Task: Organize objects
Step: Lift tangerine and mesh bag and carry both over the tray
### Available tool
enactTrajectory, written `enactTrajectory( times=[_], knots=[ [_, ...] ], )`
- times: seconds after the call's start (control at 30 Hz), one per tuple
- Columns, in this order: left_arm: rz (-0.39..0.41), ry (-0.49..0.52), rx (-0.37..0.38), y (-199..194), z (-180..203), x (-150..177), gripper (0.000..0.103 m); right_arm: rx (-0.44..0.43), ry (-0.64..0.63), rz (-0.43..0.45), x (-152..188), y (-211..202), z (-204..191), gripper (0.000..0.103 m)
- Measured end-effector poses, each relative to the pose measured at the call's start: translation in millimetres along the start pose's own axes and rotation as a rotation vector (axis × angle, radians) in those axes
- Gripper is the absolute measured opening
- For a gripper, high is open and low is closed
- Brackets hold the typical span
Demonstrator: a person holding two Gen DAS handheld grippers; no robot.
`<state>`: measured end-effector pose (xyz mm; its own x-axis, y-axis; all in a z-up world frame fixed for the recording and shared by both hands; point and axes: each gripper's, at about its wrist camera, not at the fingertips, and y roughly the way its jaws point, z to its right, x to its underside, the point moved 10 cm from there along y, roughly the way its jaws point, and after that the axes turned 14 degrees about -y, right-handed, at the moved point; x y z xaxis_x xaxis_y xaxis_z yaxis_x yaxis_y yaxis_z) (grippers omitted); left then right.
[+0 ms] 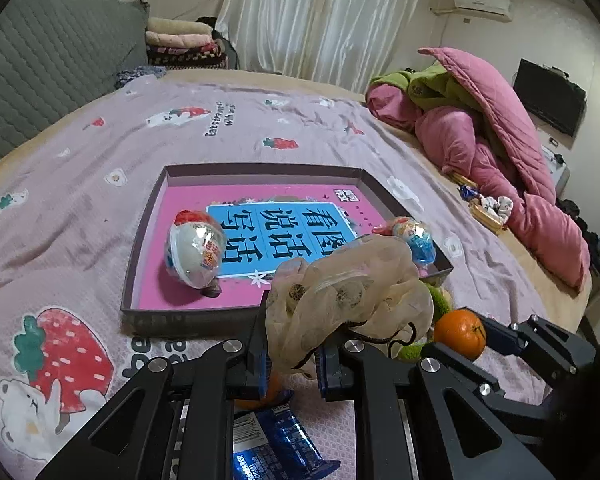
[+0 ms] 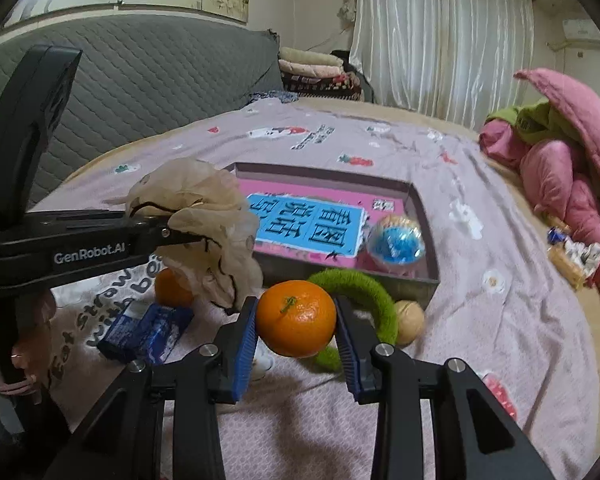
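Observation:
My left gripper [image 1: 296,336] is shut on a crumpled beige sheer drawstring pouch [image 1: 340,292], held above the bedspread. My right gripper [image 2: 296,308] is shut on an orange [image 2: 296,322], its blue pads pressing both sides. Ahead lies a shallow grey box [image 1: 140,248] holding a pink and blue book [image 1: 284,236], a white and red toy egg [image 1: 196,252] and a blue toy egg [image 2: 396,244]. A second orange [image 2: 172,288] and a blue packet [image 2: 148,332] lie on the bed under the pouch [image 2: 204,216].
A green fuzzy ring [image 2: 364,292] and a beige ball [image 2: 410,320] lie just before the box's near wall. A pink quilt heap [image 1: 500,140] and a small basket of wrapped snacks [image 2: 572,256] sit at the right. A grey quilted headboard [image 2: 160,72] stands behind.

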<state>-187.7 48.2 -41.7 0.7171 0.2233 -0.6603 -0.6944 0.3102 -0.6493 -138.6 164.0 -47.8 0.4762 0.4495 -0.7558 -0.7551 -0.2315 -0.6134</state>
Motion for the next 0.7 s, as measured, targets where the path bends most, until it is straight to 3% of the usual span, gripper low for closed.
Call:
enactTrajectory(
  times=[0.7],
  knots=[
    [0.093, -0.02, -0.015, -18, 0, -22, 0.017, 0.073, 0.045, 0.093, -38, -11, 20, 0.037]
  ],
)
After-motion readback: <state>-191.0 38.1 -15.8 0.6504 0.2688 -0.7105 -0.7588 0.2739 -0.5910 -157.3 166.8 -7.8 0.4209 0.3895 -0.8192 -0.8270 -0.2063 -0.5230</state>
